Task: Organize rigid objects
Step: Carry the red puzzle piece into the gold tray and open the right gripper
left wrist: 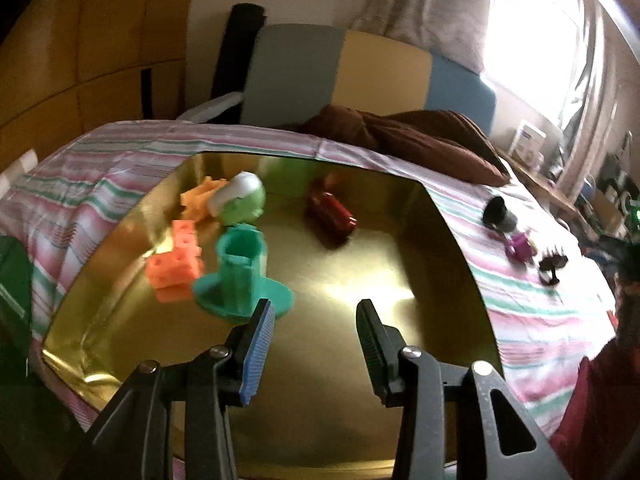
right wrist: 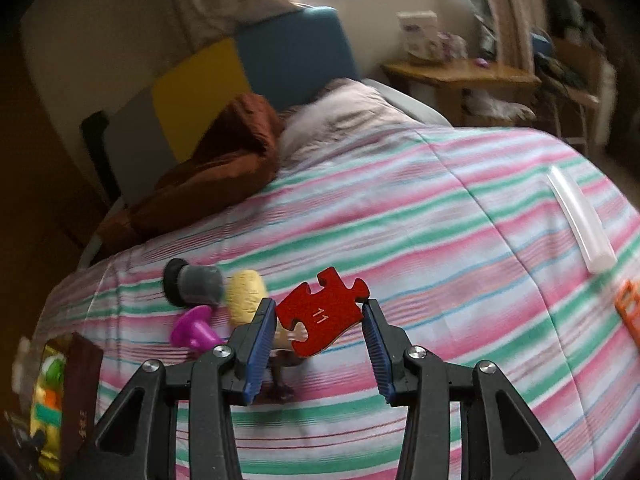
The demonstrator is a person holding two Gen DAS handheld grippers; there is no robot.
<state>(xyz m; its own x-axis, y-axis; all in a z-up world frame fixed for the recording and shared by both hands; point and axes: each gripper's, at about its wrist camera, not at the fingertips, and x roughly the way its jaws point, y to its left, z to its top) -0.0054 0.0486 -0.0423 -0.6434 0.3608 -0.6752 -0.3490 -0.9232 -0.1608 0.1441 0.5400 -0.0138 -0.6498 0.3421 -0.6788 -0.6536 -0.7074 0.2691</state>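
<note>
My left gripper (left wrist: 316,312) is open and empty above a shiny gold tray (left wrist: 360,380) on the striped bed. In the tray lie a teal flanged cup (left wrist: 240,276), an orange holed block (left wrist: 176,264), a green and white piece (left wrist: 240,198), an orange-yellow piece (left wrist: 198,196) and a dark red cylinder (left wrist: 332,214). My right gripper (right wrist: 320,312) is shut on a red puzzle piece (right wrist: 322,310) marked 11, held above the bedspread. Below it lie a grey and black cylinder (right wrist: 194,284), a yellow ridged piece (right wrist: 244,294), a purple piece (right wrist: 194,330) and a dark brown piece (right wrist: 280,376).
A brown blanket (right wrist: 216,168) lies near the headboard. A white stick (right wrist: 580,220) and an orange object (right wrist: 630,308) lie on the bed's right side. The gold tray's edge (right wrist: 48,380) shows at lower left. A wooden side table (right wrist: 460,74) stands beyond the bed.
</note>
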